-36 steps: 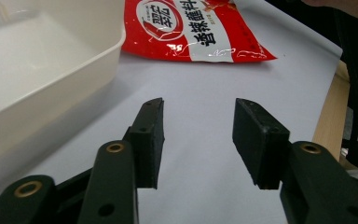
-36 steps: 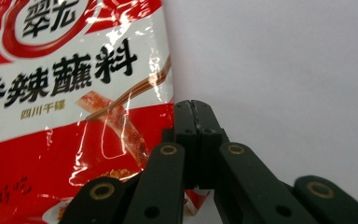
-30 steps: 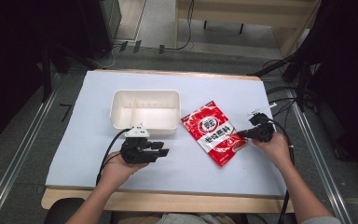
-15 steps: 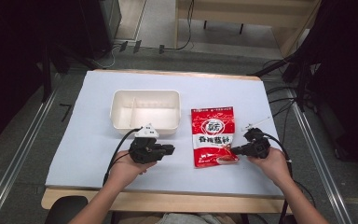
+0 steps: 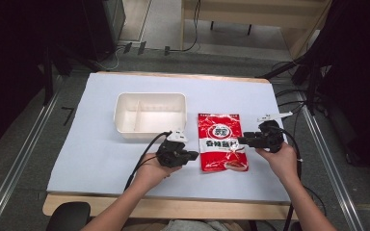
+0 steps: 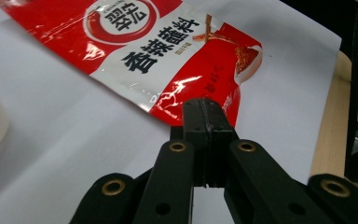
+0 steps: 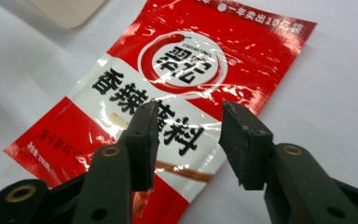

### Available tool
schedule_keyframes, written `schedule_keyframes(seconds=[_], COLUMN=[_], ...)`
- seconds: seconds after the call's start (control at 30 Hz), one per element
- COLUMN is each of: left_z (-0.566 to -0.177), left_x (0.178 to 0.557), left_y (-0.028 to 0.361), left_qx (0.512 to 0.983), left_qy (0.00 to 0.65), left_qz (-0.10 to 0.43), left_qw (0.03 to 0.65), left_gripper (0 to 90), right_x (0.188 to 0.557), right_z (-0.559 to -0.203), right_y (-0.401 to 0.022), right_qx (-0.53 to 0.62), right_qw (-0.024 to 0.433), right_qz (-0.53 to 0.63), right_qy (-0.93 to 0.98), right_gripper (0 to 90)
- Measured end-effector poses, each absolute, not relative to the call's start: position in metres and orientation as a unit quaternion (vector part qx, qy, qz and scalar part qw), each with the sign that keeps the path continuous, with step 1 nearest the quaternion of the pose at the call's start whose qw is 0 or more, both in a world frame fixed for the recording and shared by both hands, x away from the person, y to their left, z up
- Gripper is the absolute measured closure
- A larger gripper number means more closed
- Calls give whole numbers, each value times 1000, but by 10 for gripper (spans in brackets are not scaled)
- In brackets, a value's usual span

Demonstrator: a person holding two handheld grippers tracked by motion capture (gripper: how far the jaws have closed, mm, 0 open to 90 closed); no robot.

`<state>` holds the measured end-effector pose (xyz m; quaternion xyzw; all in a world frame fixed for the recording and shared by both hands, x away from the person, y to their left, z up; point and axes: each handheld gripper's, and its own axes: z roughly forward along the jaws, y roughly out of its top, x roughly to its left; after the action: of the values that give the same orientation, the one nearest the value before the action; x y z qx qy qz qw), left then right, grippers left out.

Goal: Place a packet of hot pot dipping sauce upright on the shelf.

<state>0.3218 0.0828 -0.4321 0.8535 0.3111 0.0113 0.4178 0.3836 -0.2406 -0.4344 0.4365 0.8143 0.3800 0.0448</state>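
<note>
A red seasoning packet (image 5: 221,141) with a white band and black characters lies flat on the white table cover, right of centre. My left gripper (image 5: 191,155) sits at the packet's lower left edge. In the left gripper view its jaws are shut (image 6: 208,108) just short of the packet's corner (image 6: 168,51), with nothing seen between them. My right gripper (image 5: 242,141) reaches over the packet's right edge. In the right gripper view it stands open (image 7: 192,114), a jaw on either side of the black print on the packet (image 7: 186,70).
A white two-compartment tray (image 5: 150,115) stands left of the packet, behind the left hand; its corner (image 7: 65,9) appears in the right gripper view. The wooden table edge (image 6: 328,126) runs along the front. Cables (image 5: 142,161) trail from both grippers.
The packet has turned from slanted to square with the table and shifted a little toward the front. The left gripper has moved right, up to the packet's edge.
</note>
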Motion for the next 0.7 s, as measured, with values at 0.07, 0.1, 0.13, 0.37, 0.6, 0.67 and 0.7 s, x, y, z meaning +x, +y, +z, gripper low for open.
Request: schedule_keyframes(seconds=[0.07, 0.1, 0.13, 0.37, 0.6, 0.67, 0.7], left_z=[-435, -438, -439, -451, -465, -465, -466], left_x=[323, 324, 324, 325, 326, 326, 326], left_y=[76, 73, 70, 54, 42, 43, 43], left_qx=[853, 854, 855, 855, 868, 868, 871], left_qy=[312, 310, 310, 312, 306, 306, 299], left_qz=[13, 11, 11, 12, 20, 19, 23], left_qw=[417, 418, 415, 413, 389, 390, 390], left_gripper=[900, 900, 900, 900, 900, 900, 900], right_x=[386, 387, 387, 392, 398, 399, 400], right_z=[-435, -436, -436, -441, -442, -443, -442], right_y=[-237, -236, -235, -235, -233, -232, -232], right_qx=[435, 433, 432, 428, 436, 436, 439], right_qw=[47, 49, 51, 60, 60, 61, 61], right_qz=[383, 384, 384, 380, 379, 378, 376], right_qy=[814, 814, 815, 818, 814, 815, 813], right_gripper=[544, 525, 512, 449, 379, 359, 355])
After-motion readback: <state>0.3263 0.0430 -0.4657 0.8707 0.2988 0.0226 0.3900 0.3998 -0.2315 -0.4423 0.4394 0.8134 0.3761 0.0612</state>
